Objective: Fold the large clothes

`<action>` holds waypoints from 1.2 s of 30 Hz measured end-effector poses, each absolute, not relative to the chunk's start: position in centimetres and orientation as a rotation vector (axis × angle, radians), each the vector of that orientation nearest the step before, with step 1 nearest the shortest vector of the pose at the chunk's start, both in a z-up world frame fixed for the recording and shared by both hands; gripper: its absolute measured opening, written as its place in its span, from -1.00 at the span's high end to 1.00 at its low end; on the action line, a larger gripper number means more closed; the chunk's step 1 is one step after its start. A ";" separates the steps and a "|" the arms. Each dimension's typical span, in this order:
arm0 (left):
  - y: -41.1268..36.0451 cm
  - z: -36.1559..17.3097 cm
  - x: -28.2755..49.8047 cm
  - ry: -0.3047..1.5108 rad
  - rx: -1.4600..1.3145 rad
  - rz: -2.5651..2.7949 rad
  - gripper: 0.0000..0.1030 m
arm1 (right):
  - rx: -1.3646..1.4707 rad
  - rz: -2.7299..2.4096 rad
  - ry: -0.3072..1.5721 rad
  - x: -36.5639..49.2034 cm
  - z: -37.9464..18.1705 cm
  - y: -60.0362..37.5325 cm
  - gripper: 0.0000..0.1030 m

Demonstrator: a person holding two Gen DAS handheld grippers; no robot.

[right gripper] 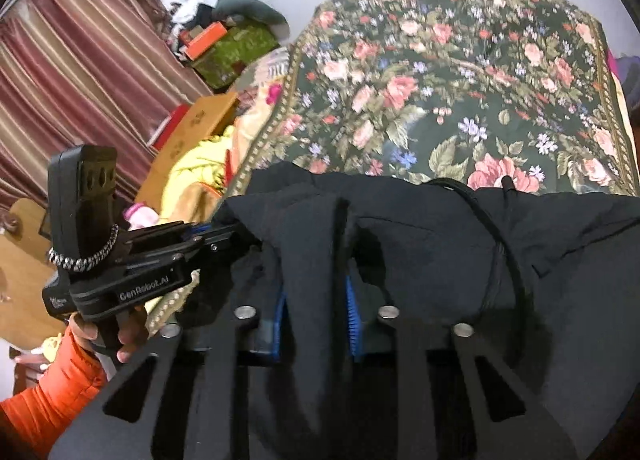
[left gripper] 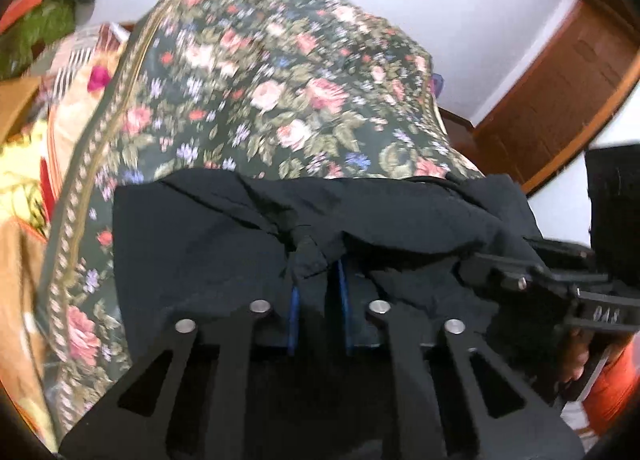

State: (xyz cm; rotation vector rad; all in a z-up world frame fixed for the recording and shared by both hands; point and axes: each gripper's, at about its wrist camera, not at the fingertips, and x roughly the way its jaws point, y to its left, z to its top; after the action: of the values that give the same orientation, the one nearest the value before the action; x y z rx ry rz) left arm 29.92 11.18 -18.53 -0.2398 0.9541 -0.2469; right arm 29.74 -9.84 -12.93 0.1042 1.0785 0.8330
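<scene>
Dark jacket (left gripper: 208,228) lies bunched on the near end of the floral bedspread (left gripper: 280,92), soft, limp and probably slippery, so my left tongs (left gripper: 318,292) and right tongs (right gripper: 316,308) are each clamped on a thick fold near its edge.

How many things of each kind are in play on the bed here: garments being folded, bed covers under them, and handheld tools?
Dark garment: 1
Floral bed cover: 1
Handheld tools: 2, the left tool and the right tool, each with cloth of the garment between its blue pads
Total: 4
</scene>
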 end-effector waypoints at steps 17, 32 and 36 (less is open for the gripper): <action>6.2 -12.9 15.9 0.864 0.030 -0.280 0.80 | -0.046 0.823 0.971 18.0 -9.6 -12.5 0.70; 9.5 -6.4 14.5 0.665 0.052 -0.133 -0.01 | -0.036 0.752 0.827 18.0 -4.3 -13.8 0.04; 9.9 -7.3 17.7 0.723 -0.027 -0.159 -0.01 | -0.001 0.725 0.869 19.8 -5.9 -12.5 0.04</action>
State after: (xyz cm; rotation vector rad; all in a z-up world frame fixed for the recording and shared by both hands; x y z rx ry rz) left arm 17.70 9.87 -7.33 -0.0265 0.7230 -0.1595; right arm 19.81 -12.49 -5.87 -0.0008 0.8693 0.7251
